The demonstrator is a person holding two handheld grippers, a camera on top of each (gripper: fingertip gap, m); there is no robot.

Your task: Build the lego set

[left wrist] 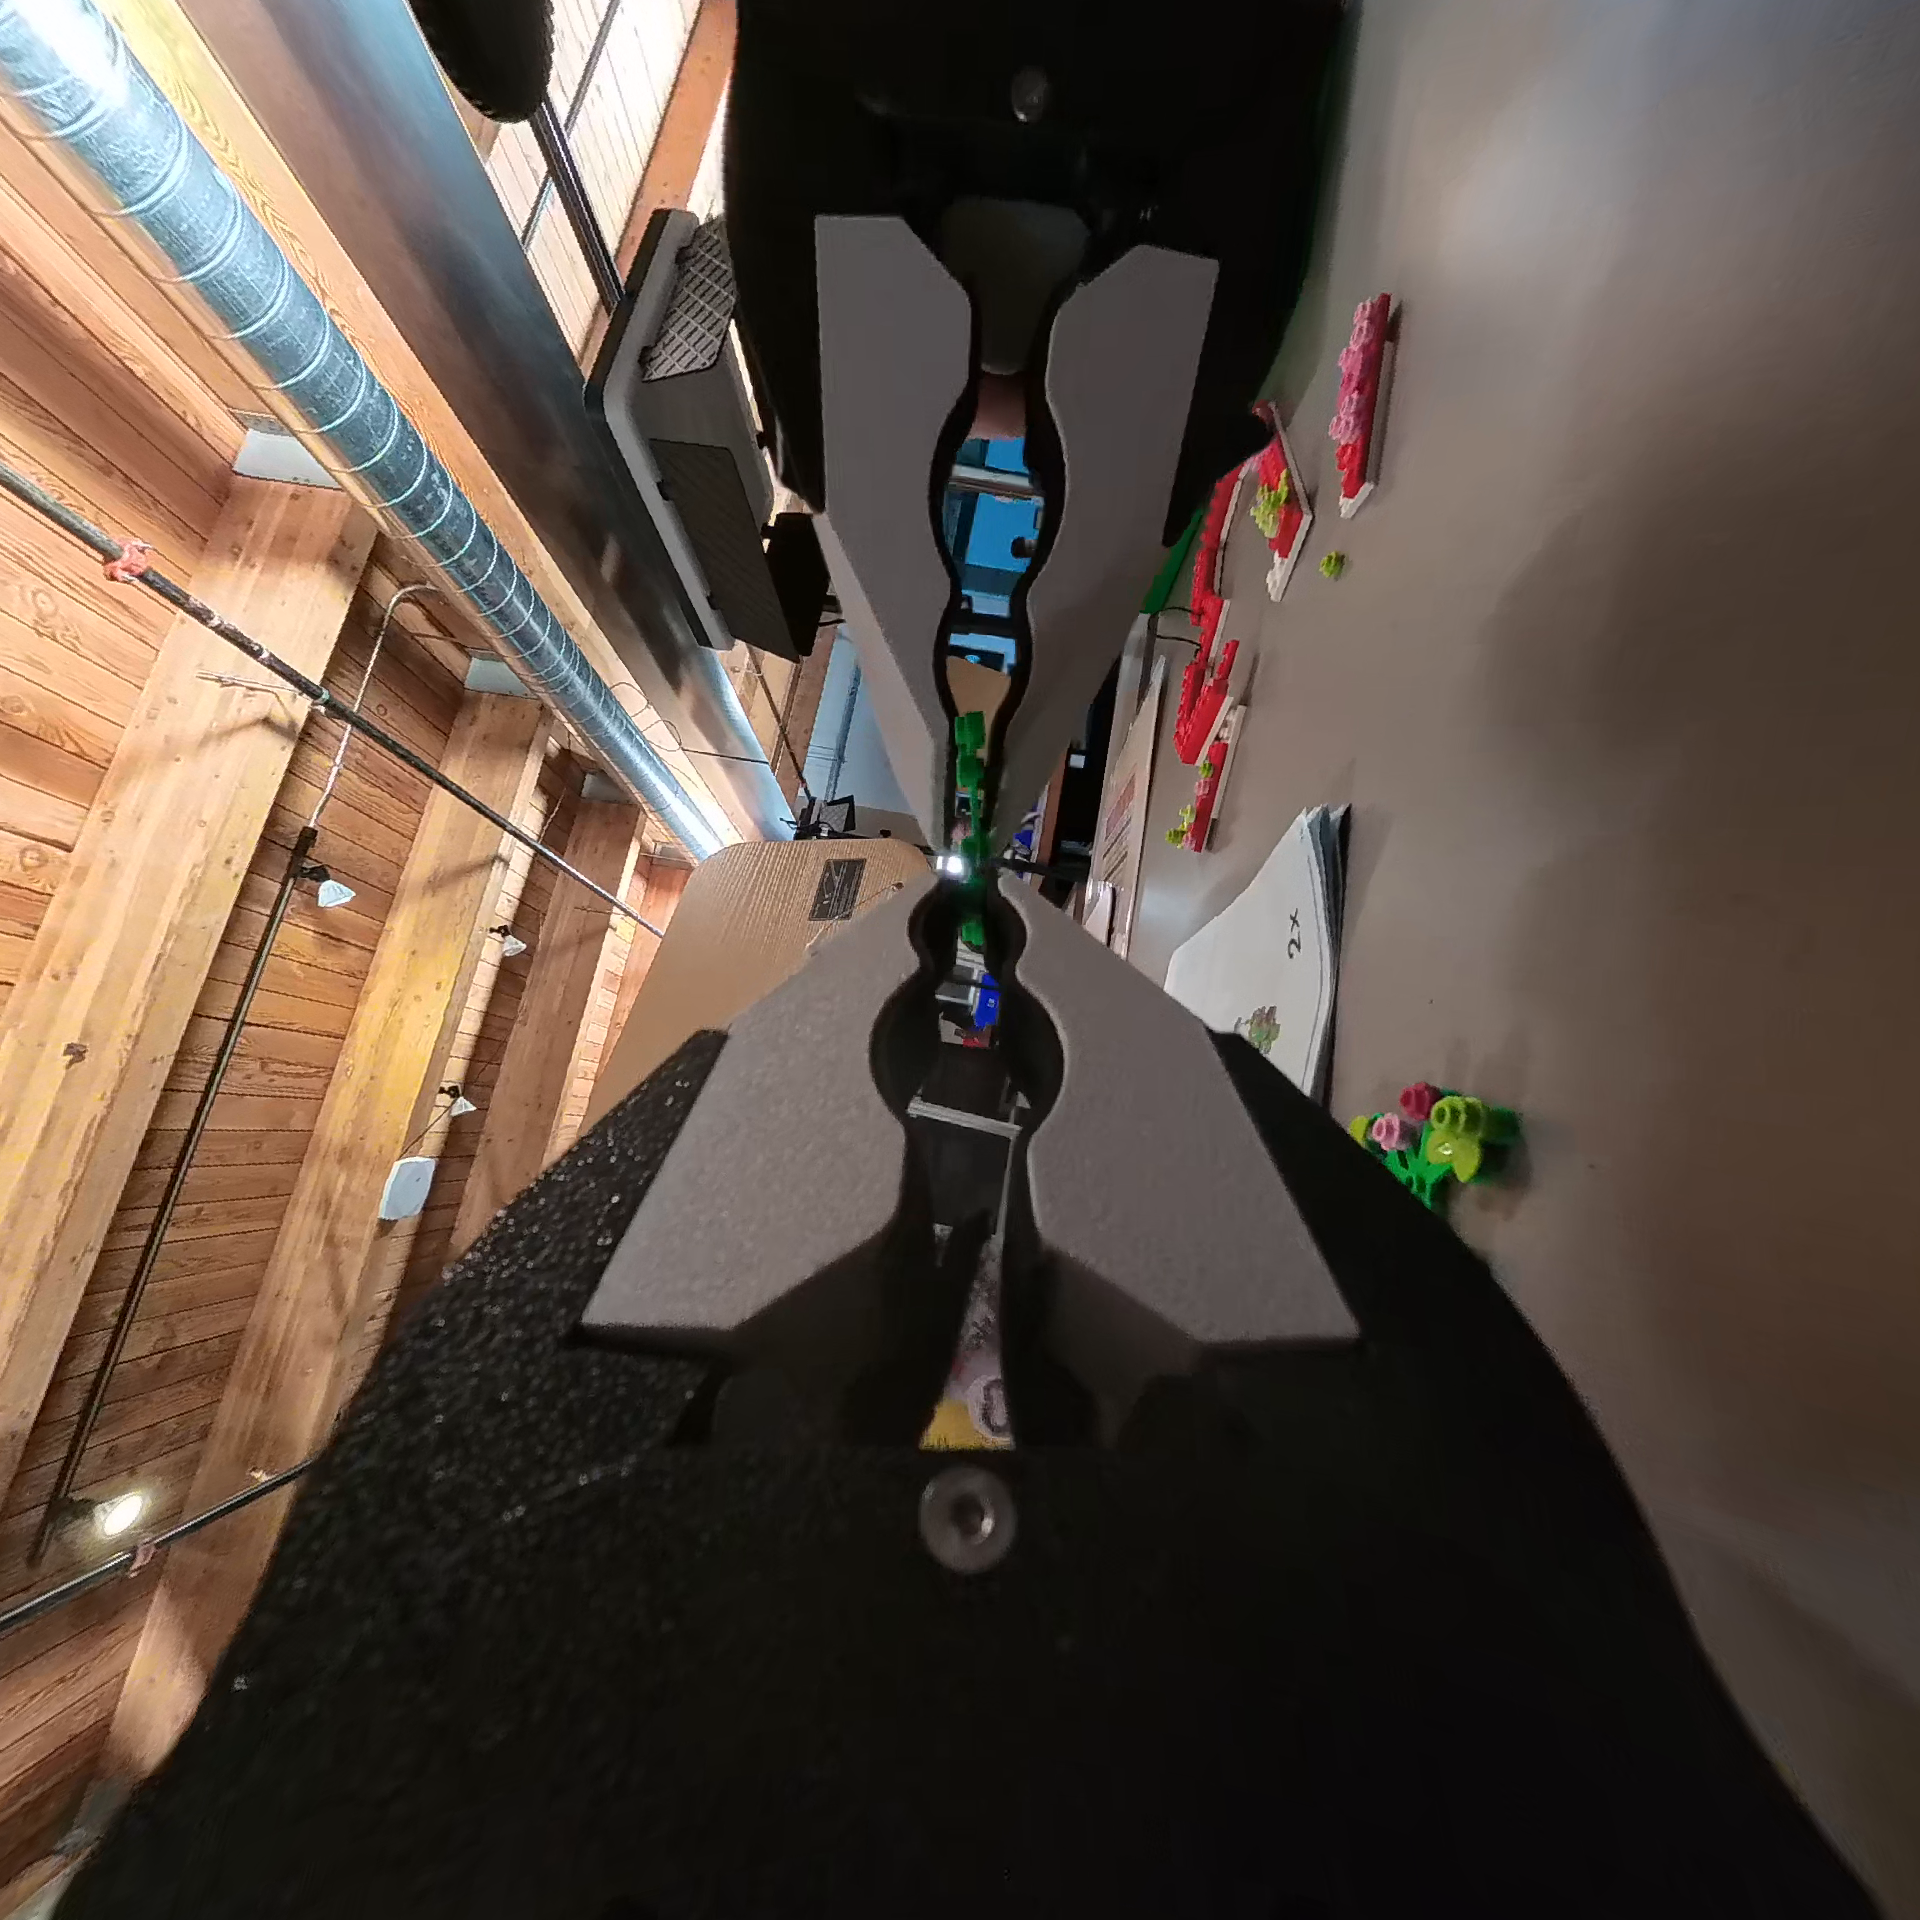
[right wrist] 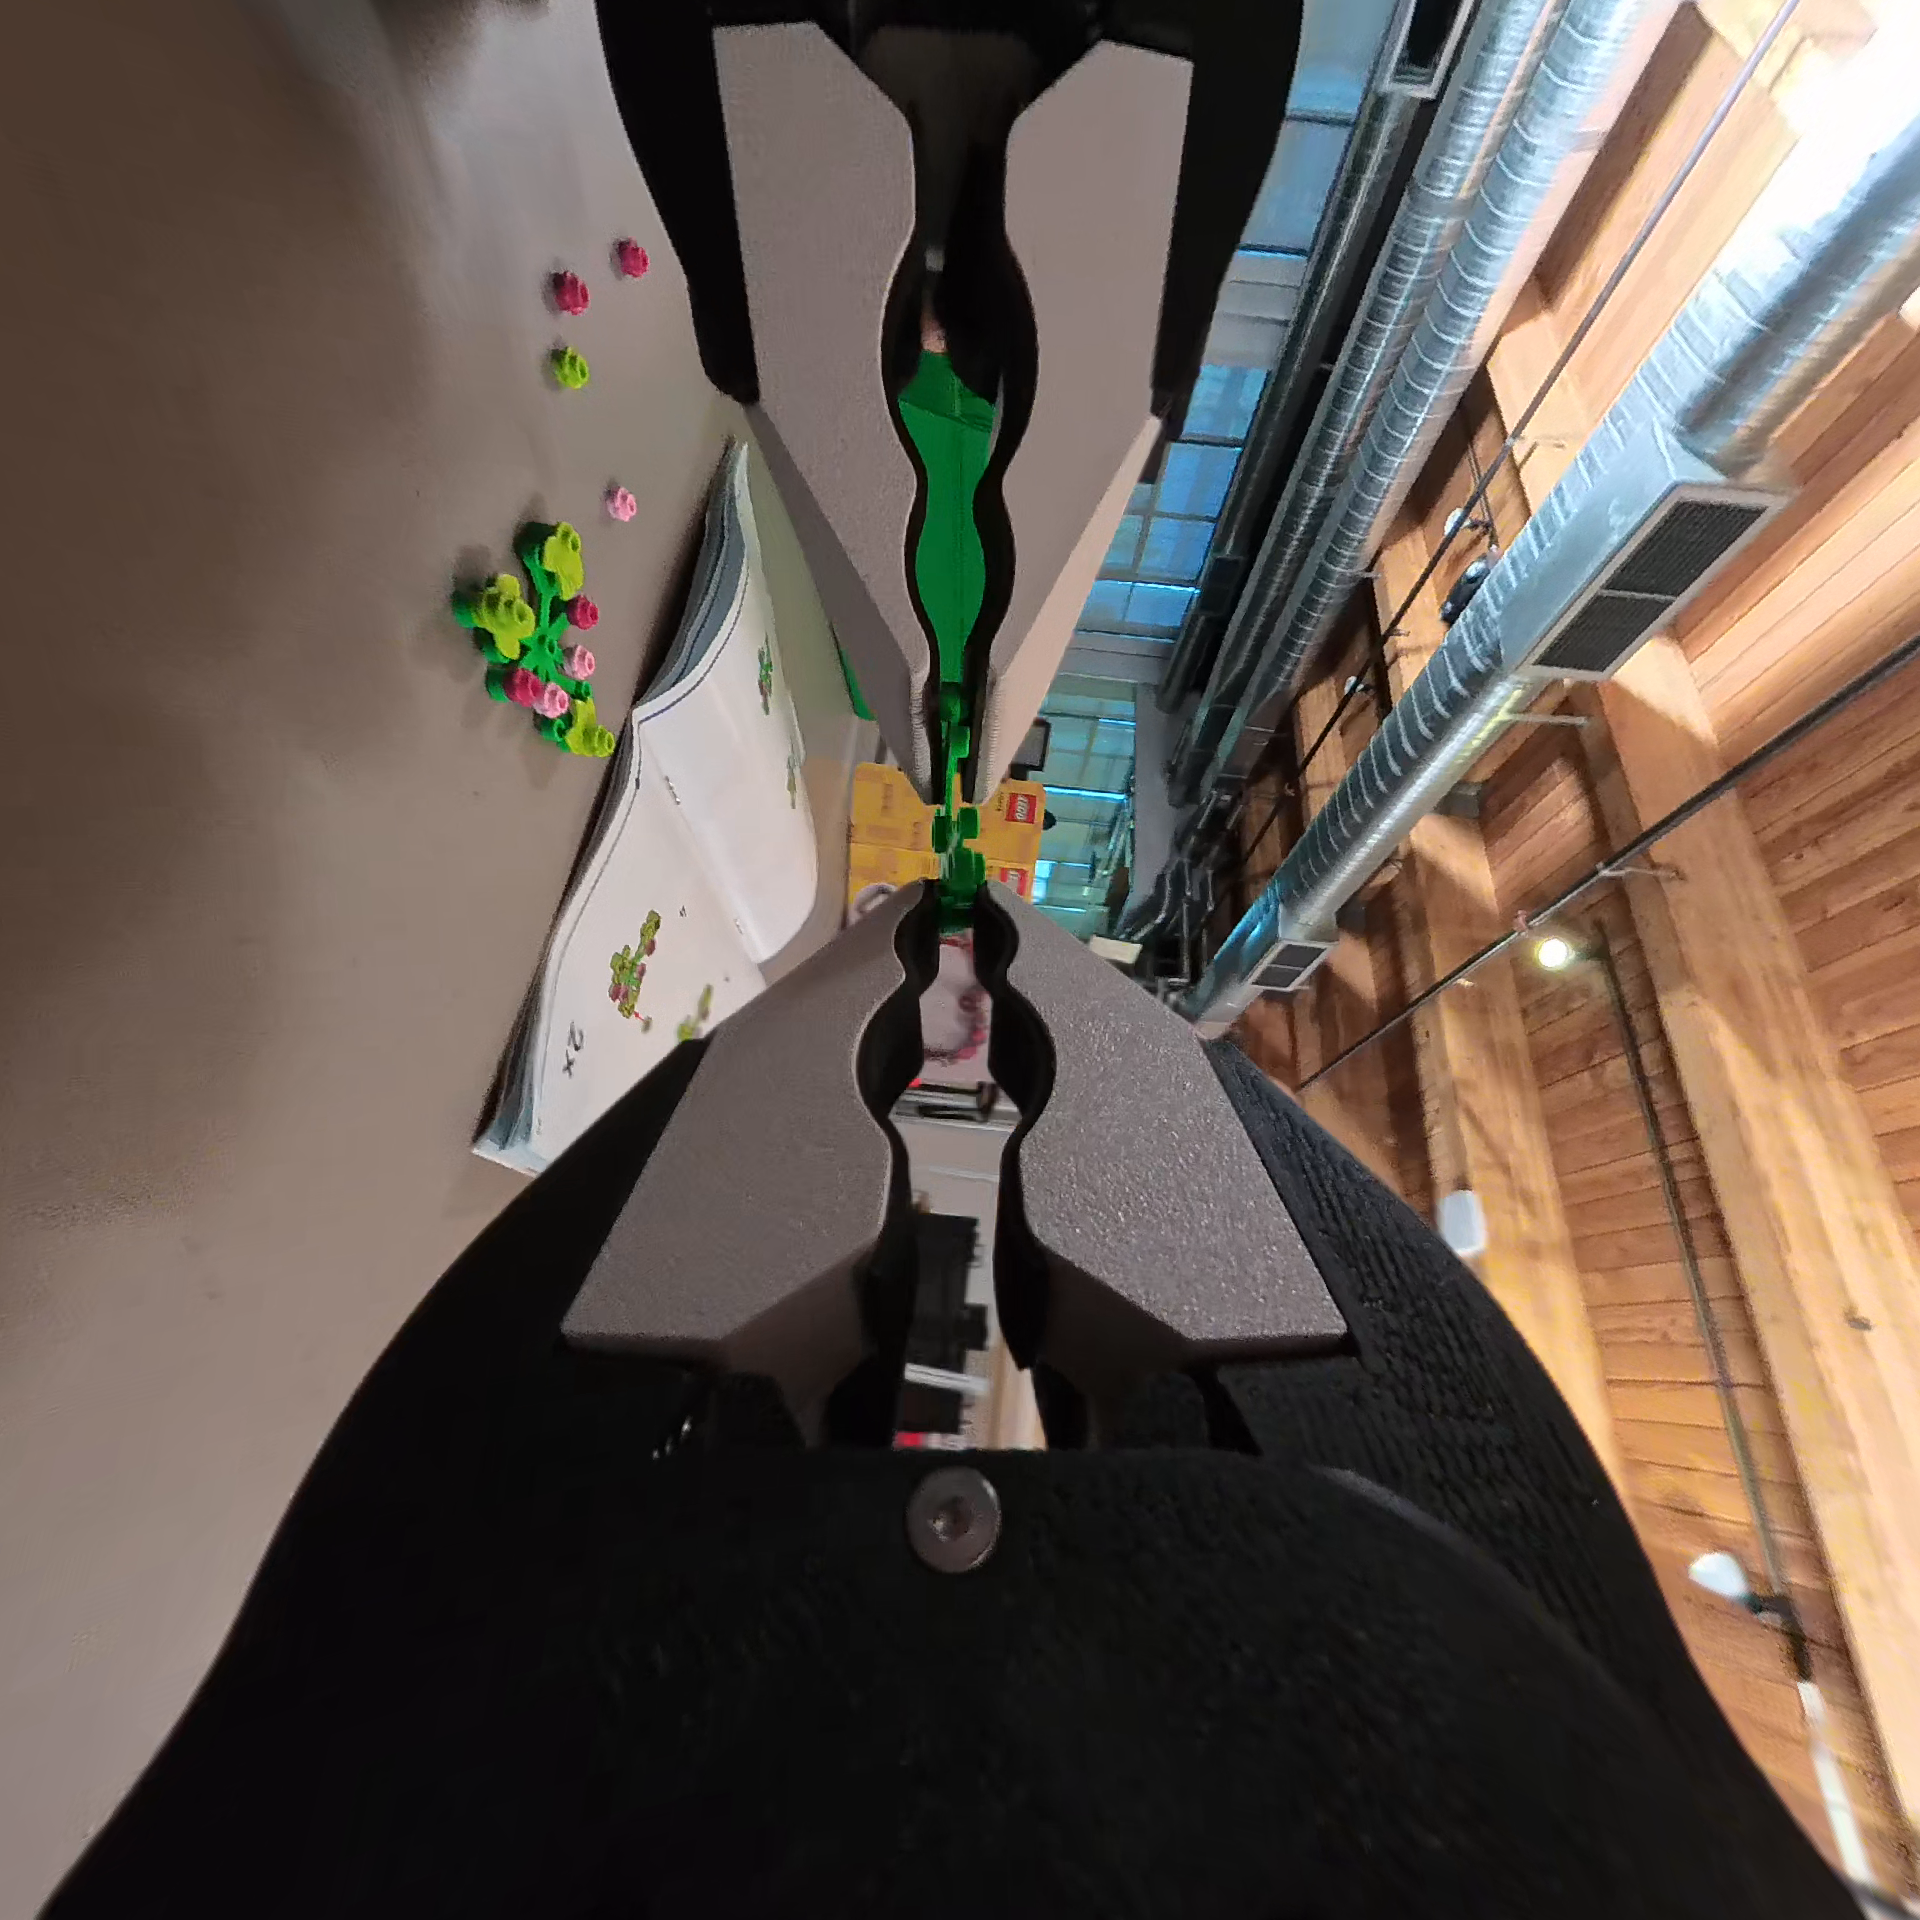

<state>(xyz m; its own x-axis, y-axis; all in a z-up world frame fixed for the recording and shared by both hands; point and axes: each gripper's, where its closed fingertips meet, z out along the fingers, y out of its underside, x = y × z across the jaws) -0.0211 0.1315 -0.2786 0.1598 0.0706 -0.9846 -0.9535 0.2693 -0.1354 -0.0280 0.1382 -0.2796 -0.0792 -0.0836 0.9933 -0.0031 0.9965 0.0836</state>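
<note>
Both grippers are held tip to tip above the table, each shut on a small green plant-stem piece (left wrist: 968,736) that spans the gap between them. In the left wrist view my left gripper (left wrist: 968,888) is at the bottom and my right gripper (left wrist: 971,821) faces it from above. In the right wrist view my right gripper (right wrist: 951,899) is at the bottom, my left gripper (right wrist: 951,774) is above, and the green piece (right wrist: 956,831) sits between the tips. Most of the piece is hidden by the fingers.
On the grey table (left wrist: 1662,727) lie a finished green sprig with lime and pink flowers (right wrist: 540,634), an open instruction booklet (right wrist: 686,831), red, pink and white builds (left wrist: 1210,665), loose small flowers (right wrist: 569,293) and a yellow box (right wrist: 883,831).
</note>
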